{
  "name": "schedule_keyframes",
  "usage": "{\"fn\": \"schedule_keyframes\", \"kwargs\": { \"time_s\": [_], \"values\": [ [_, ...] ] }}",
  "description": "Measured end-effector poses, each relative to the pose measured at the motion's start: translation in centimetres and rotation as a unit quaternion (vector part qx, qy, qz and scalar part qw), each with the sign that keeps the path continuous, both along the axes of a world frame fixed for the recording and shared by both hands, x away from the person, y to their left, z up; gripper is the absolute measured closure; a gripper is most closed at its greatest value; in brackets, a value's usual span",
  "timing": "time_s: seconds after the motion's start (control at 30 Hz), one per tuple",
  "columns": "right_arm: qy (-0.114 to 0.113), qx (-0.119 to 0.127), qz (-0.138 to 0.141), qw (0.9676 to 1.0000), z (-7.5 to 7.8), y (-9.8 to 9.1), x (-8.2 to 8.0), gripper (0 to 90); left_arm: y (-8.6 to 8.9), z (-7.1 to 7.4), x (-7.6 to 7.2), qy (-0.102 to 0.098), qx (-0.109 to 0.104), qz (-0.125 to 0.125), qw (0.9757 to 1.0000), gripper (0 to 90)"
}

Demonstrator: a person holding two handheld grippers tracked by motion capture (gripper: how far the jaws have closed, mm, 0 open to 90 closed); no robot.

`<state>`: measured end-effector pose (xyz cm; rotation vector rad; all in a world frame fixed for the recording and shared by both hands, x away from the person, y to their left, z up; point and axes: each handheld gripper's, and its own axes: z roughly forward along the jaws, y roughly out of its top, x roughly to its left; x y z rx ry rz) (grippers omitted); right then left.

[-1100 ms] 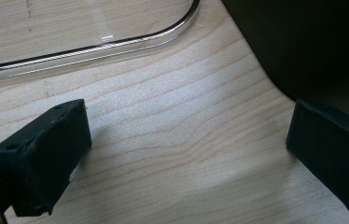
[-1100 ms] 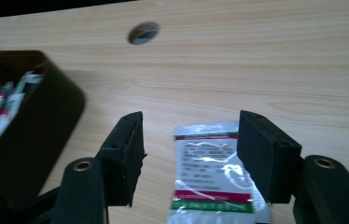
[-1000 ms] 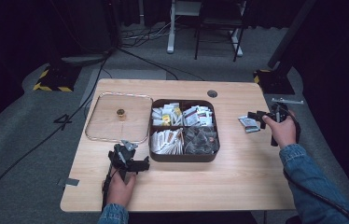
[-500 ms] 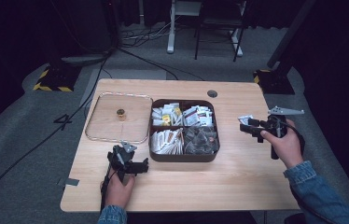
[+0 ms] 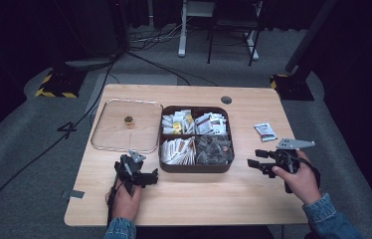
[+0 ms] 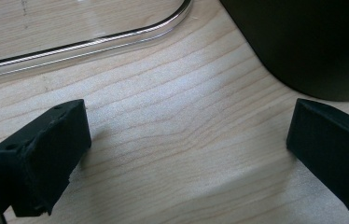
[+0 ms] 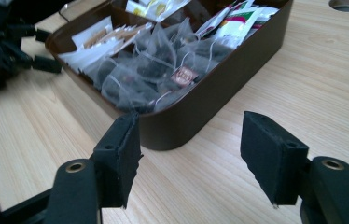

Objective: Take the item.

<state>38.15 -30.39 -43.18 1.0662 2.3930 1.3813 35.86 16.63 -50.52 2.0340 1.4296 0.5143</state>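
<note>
The desk [image 5: 199, 199] carries a dark brown box [image 5: 196, 167] near its middle, split into four compartments of tea bags and sachets, and beside it toward the left edge lies the clear lid [image 5: 124, 144], flat, with its small brass knob [image 5: 129, 120] up. Off by the right edge a single sachet [image 5: 264, 131] lies on bare wood, apart from the box. That packet is what has changed: a second ago the right tool [image 5: 252, 163] was up by the right edge with the packet at its tip, and now the right tool sits lower, toward the near right corner, with its jaws spread wide and nothing between them — the sachet has been let go and left behind. In the right gripper view those wide jaws face the box's near corner, where the mesh tea bags [image 7: 163, 60] are heaped. The left tool [image 5: 146, 175] rests low by the near left corner of the box, jaws also wide and empty, over bare wood between lid and box; it has not shifted. I judge one sachet is out, and the right tool is lining up on the box again — perhaps for another.
</note>
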Motion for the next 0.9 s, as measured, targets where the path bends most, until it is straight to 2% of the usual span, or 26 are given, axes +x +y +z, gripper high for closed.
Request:
{"fn": "schedule_keyframes", "kwargs": {
  "time_s": [0.17, 0.23, 0.37, 0.5, 0.57, 0.63, 0.73, 0.9],
  "values": [
    [-0.017, -0.013, 0.003, 0.9998, -2.2, 0.6, -0.6, 36.8, 0.0, 0.0, 0.0, -0.001, 0.0, 0.0, 1.0, 0.2],
    [-0.013, -0.033, 0.007, 0.9994, -3.1, 0.7, -0.7, 36.6, 0.0, 0.0, 0.0, -0.001, 0.0, 0.0, 1.0, 0.2],
    [-0.005, -0.044, 0.012, 0.9989, -4.6, 1.3, -1.0, 33.3, 0.0, 0.0, 0.0, 0.0, 0.001, 0.001, 1.0, 0.2],
    [0.003, -0.079, 0.017, 0.9967, -6.1, 1.9, -1.3, 29.2, 0.0, 0.0, 0.0, 0.0, 0.0, 0.002, 1.0, 0.1],
    [0.002, -0.094, 0.016, 0.9954, -6.5, 2.0, -1.4, 27.0, 0.0, 0.0, 0.0, 0.001, -0.001, 0.002, 1.0, 0.1],
    [-0.001, -0.098, 0.014, 0.9951, -6.9, 2.1, -1.4, 22.8, 0.0, 0.0, 0.0, 0.001, -0.001, 0.002, 1.0, 0.1],
    [-0.024, -0.118, 0.018, 0.9926, -7.2, 2.3, -1.4, 15.6, 0.0, 0.0, 0.0, 0.0, 0.0, 0.002, 1.0, 0.1],
    [-0.022, -0.122, 0.023, 0.992, -7.3, 2.5, -1.4, 11.2, 0.0, 0.0, 0.0, 0.001, -0.001, 0.002, 1.0, 0.1]
  ]
}}
